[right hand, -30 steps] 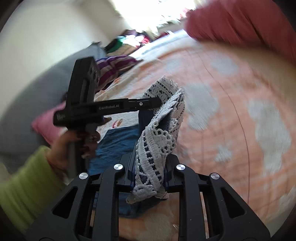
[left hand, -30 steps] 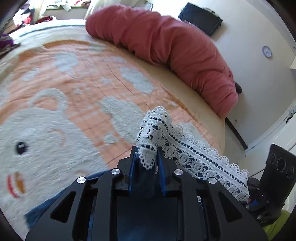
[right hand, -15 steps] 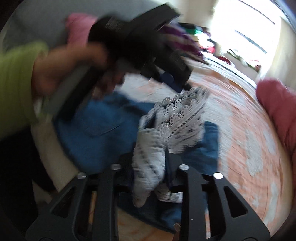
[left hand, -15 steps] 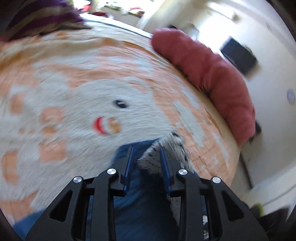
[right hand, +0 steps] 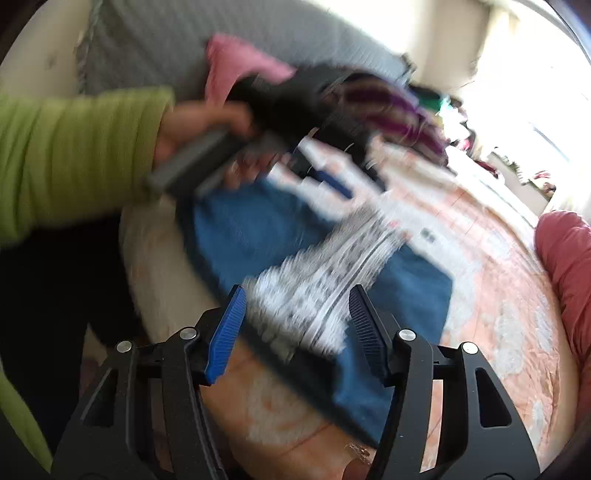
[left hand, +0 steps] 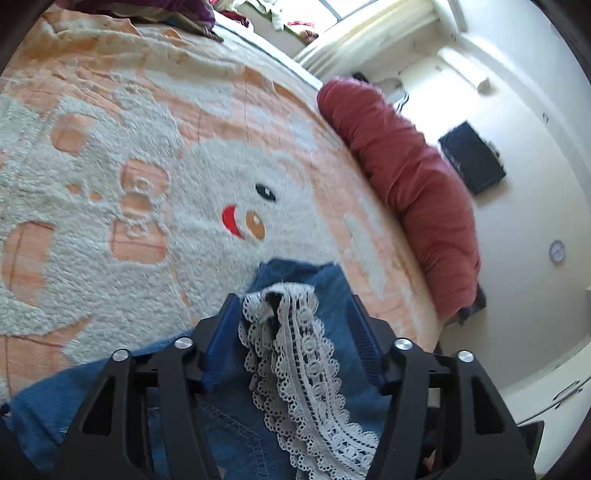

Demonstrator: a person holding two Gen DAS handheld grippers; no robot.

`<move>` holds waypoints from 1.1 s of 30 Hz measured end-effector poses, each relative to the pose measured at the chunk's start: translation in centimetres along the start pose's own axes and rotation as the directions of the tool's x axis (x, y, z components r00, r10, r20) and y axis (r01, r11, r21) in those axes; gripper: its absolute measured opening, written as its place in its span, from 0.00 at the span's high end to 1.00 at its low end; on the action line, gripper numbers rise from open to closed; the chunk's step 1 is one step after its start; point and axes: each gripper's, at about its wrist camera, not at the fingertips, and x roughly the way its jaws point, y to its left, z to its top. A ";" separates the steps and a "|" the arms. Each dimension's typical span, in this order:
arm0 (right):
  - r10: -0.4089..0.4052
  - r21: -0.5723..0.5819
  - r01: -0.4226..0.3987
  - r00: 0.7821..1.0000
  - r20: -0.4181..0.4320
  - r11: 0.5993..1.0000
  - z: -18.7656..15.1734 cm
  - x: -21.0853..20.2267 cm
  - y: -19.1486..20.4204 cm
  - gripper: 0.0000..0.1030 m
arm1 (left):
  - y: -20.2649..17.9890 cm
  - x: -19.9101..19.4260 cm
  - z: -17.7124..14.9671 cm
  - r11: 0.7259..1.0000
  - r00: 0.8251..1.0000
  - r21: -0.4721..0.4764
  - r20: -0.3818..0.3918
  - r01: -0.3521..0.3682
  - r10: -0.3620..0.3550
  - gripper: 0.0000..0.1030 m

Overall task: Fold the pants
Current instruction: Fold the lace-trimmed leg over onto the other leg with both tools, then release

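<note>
The blue denim pants with a white lace hem lie folded over on the bear-pattern blanket. My left gripper is open, its jaws spread either side of the lace hem without gripping it. In the right wrist view the pants and their lace hem are blurred. My right gripper is open above the lace. The left gripper, held by a hand in a green sleeve, shows blurred beyond the pants.
A long red bolster lies along the bed's far side; it also shows in the right wrist view. Striped purple clothes and a pink item lie near the grey headboard.
Both grippers held the lace hem up a second ago. They have swung it down onto the denim and opened; the hem now lies loose between the jaws.
</note>
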 end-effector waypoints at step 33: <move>0.072 0.094 -0.058 0.984 -0.163 0.994 0.9 6.2 1.9 0.82 | -0.4 3.3 -0.2 0.984 0.984 0.071 -0.068 -0.161 0.166 0.78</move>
